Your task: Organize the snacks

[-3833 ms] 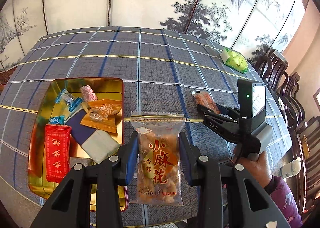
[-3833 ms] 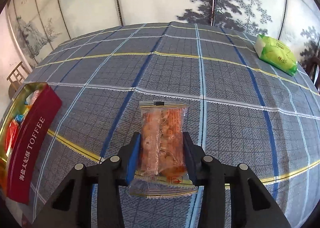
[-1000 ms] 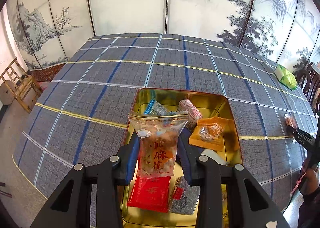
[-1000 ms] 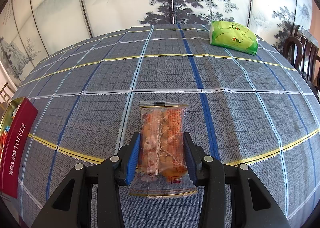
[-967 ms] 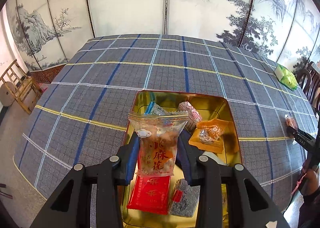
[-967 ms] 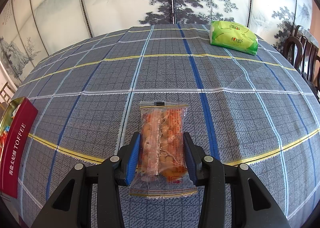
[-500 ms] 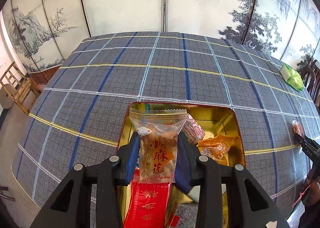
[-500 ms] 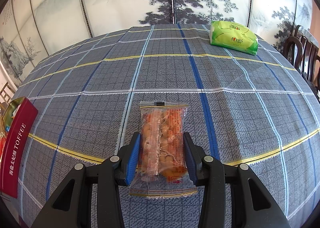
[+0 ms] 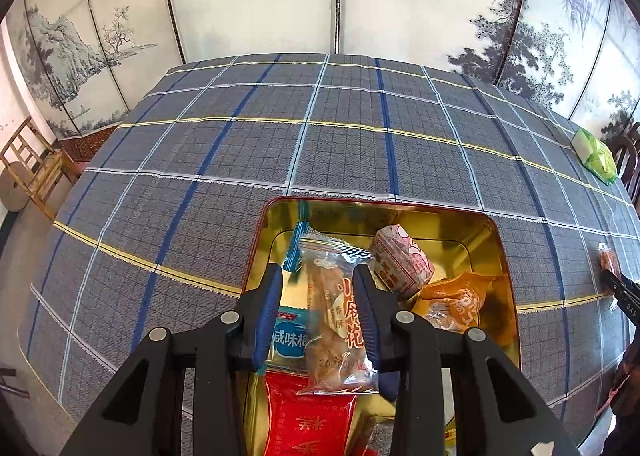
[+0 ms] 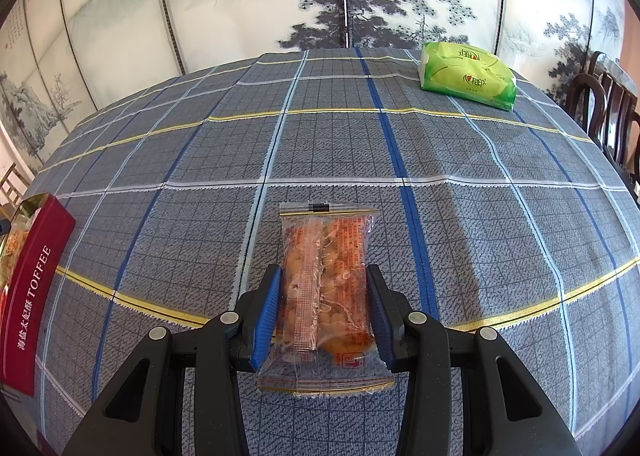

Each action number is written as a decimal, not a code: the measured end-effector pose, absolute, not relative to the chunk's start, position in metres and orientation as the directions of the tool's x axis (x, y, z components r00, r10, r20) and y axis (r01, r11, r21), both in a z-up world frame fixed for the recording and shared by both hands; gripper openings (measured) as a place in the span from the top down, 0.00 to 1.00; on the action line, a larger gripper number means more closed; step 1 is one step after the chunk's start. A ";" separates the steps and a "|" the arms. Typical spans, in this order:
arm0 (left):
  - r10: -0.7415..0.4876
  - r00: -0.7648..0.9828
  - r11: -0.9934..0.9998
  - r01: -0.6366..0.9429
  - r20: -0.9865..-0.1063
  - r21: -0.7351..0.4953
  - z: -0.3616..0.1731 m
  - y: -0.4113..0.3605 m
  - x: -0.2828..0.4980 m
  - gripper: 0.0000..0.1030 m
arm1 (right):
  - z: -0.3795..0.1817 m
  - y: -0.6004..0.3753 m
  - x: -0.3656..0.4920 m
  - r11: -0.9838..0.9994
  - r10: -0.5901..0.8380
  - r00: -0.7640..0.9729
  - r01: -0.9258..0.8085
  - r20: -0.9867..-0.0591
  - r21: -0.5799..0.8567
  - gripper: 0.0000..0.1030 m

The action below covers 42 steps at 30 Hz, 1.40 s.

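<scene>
My left gripper [image 9: 317, 272] hangs low over the gold tin [image 9: 496, 240] with red sides. It is shut on a clear packet of fried twists [image 9: 336, 312] with red print. The packet sits twisted between the pads, and a gap shows beside the left pad. Under it in the tin lie a blue-white packet [image 9: 288, 330], a red packet [image 9: 310, 424], a pink-white wrapped snack [image 9: 402, 260] and an orange packet [image 9: 460, 302]. My right gripper [image 10: 324, 272] is shut on a second clear packet of orange snacks [image 10: 328, 240], above the checked tablecloth. The tin's red side [image 10: 32, 288] is at that view's left edge.
A green tissue pack [image 10: 466, 76] lies at the table's far right corner. Dark wooden chairs [image 10: 604, 112] stand past the right edge, and a light wooden chair [image 9: 36, 168] stands past the left. Painted screen panels close off the back.
The left gripper has moved forward and down over the tin, which now fills the lower view. Its packet has twisted between the pads. The right gripper and its packet have not moved.
</scene>
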<state>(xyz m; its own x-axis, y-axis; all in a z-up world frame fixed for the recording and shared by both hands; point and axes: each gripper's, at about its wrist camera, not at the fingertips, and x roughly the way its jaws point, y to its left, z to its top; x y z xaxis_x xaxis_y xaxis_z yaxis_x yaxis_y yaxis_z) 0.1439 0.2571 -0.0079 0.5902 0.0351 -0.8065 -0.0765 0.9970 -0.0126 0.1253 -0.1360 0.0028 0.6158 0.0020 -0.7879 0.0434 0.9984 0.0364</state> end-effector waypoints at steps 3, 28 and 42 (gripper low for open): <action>0.045 0.602 0.997 -0.076 -0.798 -0.002 -0.005 0.256 0.136 0.66 | 0.003 -0.136 0.125 0.998 0.002 0.616 0.043 -0.788 0.036 0.58; 0.151 0.676 0.989 -0.101 -0.721 0.112 0.006 0.229 0.048 0.24 | 0.001 -0.124 0.123 0.999 -0.030 0.605 0.008 -0.796 -0.032 0.56; 0.168 0.711 0.986 -0.138 -0.683 0.098 0.010 0.238 0.013 0.21 | 0.003 -0.095 0.076 1.000 0.010 0.599 -0.029 -0.801 -0.009 0.58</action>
